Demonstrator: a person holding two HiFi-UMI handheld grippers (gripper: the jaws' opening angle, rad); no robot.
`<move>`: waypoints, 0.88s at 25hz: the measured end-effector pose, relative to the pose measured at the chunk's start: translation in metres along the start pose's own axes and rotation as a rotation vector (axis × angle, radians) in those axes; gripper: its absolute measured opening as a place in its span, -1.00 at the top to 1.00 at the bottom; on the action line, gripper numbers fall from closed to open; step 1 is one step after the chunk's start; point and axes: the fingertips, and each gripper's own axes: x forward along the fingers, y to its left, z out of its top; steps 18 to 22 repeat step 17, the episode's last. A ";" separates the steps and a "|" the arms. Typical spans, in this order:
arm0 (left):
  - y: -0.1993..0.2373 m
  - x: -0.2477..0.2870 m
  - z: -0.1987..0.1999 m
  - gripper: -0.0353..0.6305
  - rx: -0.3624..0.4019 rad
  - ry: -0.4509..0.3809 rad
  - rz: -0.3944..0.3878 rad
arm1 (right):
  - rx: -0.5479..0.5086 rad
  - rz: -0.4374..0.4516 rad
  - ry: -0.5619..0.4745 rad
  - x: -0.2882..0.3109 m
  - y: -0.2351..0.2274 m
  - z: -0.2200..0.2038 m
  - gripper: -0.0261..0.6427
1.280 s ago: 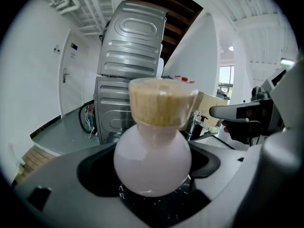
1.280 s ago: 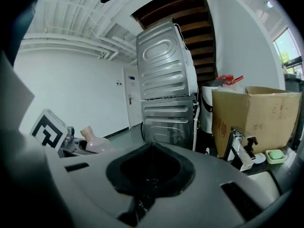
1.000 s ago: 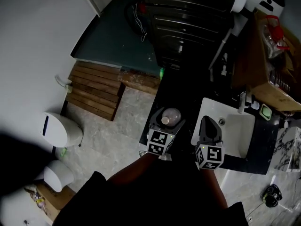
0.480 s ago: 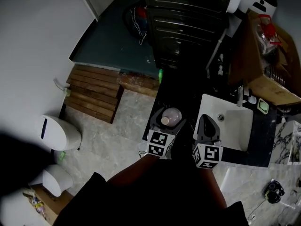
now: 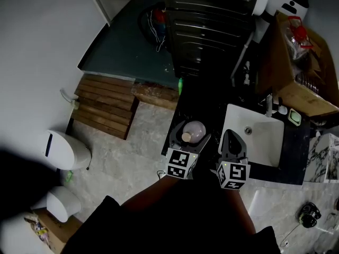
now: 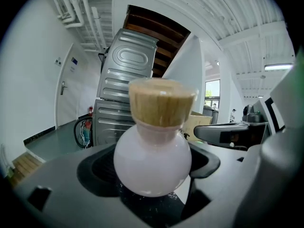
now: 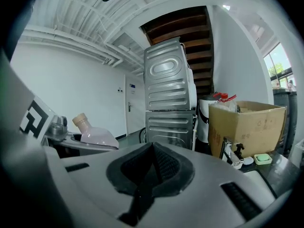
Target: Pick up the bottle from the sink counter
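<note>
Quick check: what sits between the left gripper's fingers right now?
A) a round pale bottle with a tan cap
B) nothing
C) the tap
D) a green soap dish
A: the left gripper view shows the left gripper with its fingers pressed against either side of the round pale bottle.

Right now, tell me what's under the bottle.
Dark speckled counter shows beneath the bottle, which the left tool grips. The bottle's round body covers its base, so contact is unseen.

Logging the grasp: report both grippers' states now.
Left gripper: shut on the cork-stoppered pink bottle.
Right gripper: shut, empty.
</note>
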 end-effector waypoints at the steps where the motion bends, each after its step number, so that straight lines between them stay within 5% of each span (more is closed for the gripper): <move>1: -0.001 -0.001 0.000 -0.28 0.003 -0.002 0.000 | -0.001 0.000 0.001 -0.001 0.001 -0.001 0.81; 22: -0.004 0.016 0.004 -0.28 0.015 0.004 -0.032 | -0.006 -0.029 0.000 0.005 -0.015 0.001 0.81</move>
